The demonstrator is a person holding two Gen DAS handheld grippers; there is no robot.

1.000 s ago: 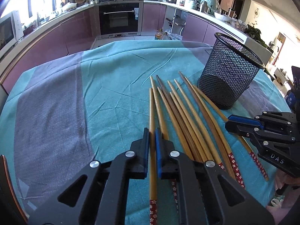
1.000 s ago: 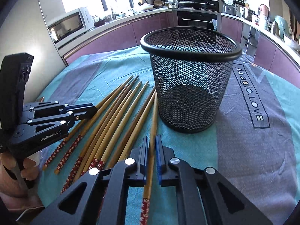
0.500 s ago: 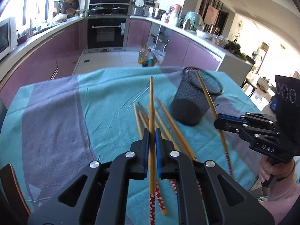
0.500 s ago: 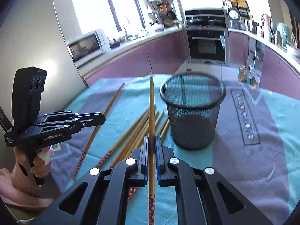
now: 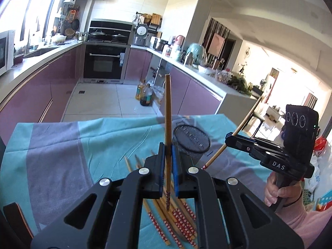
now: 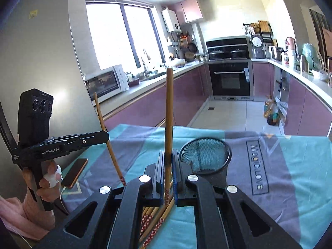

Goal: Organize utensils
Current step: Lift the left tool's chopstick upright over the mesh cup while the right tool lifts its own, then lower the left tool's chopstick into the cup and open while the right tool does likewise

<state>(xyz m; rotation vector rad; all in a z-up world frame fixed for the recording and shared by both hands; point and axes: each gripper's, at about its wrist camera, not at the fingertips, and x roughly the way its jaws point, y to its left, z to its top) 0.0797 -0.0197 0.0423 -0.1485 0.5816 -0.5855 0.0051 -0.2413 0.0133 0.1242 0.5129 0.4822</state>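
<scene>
Left tool (image 5: 167, 161) and right tool (image 6: 168, 166) each clamp one chopstick (image 5: 168, 112) above worktop (image 5: 62, 145), near basket (image 6: 205, 155).

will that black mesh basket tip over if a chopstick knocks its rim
Probably it would slide or tip: the mesh basket is see-through wire, so likely light, and looks empty. It stands tall on loose, wrinkled tablecloth, hardly a firm footing. The open mesh may snag a chopstick tip.

Left tongs (image 5: 168, 155) clamp a chopstick (image 5: 167, 112) (mesh basket (image 5: 192, 139) beyond).
</scene>
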